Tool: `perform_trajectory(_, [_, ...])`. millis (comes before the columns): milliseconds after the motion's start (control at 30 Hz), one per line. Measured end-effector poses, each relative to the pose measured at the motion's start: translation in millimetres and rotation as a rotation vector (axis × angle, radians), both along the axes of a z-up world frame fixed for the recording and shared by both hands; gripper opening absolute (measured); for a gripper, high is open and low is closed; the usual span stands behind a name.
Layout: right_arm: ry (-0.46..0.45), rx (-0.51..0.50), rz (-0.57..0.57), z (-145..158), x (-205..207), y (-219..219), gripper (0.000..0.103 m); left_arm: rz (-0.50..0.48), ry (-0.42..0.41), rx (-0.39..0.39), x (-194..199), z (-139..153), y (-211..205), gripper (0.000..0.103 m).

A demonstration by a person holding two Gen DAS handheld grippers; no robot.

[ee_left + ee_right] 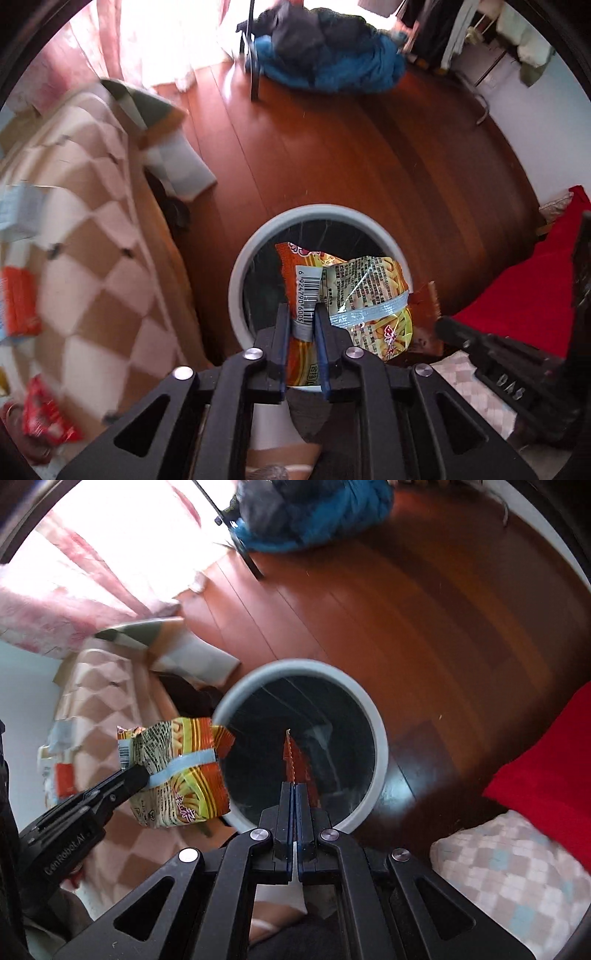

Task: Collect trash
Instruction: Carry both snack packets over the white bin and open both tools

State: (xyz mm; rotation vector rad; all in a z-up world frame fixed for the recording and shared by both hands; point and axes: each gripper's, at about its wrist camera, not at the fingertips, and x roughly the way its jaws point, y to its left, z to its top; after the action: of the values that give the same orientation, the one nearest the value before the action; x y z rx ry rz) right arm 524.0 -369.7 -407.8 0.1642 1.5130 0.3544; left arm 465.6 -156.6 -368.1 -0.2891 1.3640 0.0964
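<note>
Trash first: from the left wrist camera I had the yellow-and-orange noodle wrapper [347, 295] hanging right over the grey-rimmed bin [240, 273], which stood on the wooden floor [332, 147] beside the checked bedspread [85, 229]. My left gripper [303, 314] had its jaws slightly parted with the wrapper's barcode edge between them; whether the pads actually pressed on it I couldn't tell. More bright packets [44, 417] lay on the bed at the left edge, likely waiting their turn.

Over to the right wrist camera: the right gripper [295, 786] was clamped tight on a thin red-orange wrapper strip [291, 760], held edge-on above the dark bin liner [332, 720]. Here the noodle wrapper [177, 771] showed out at the bin's left rim, partly over the bedspread [110, 701], with the left gripper [138, 777] reaching in from the side.

My read: this was the drop step. Next I'd need the left one carried further over the opening, then both jaws opened fully.
</note>
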Motion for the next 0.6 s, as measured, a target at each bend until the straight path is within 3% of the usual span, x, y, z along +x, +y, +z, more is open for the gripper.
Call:
perform_trajectory(67, [0.021, -0.03, 0.013, -26, 6, 1, 0.001, 0.013, 0.023, 0.006, 5, -12, 0, 0.057])
perform_trajectory(133, [0.056, -0.056, 0.026, -49, 10, 1, 0.002, 0.028, 0.035, 0.014, 6, -17, 0, 0.075])
perform_trajectory(167, [0.067, -0.071, 0.031, -56, 9, -1, 0.003, 0.03, 0.039, 0.021, 6, -18, 0, 0.079])
perform_trajectory(200, [0.077, -0.096, 0.036, -64, 10, -1, 0.01, 0.029, 0.047, 0.036, 5, -20, -2, 0.082])
perform_trajectory(267, [0.083, -0.127, 0.035, -72, 11, -1, 0.045, 0.026, 0.052, 0.055, 2, -21, -3, 0.096])
perform_trajectory(300, [0.084, -0.136, 0.029, -75, 11, -1, 0.074, 0.025, 0.053, 0.067, 0, -20, -3, 0.097])
perform_trajectory(333, [0.08, -0.136, 0.021, -77, 12, -1, 0.087, 0.022, 0.051, 0.077, 0, -21, -3, 0.097])
perform_trajectory(400, [0.069, -0.147, 0.023, -74, 13, 1, 0.09, 0.024, 0.045, 0.099, -3, -19, -2, 0.097])
perform_trajectory(500, [0.057, -0.205, 0.026, -69, 13, 0, 0.103, 0.026, 0.04, 0.125, -2, -23, 2, 0.097])
perform_trajectory(600, [0.029, -0.242, 0.029, -56, 11, -2, 0.103, 0.027, 0.031, 0.145, -7, -17, 4, 0.097])
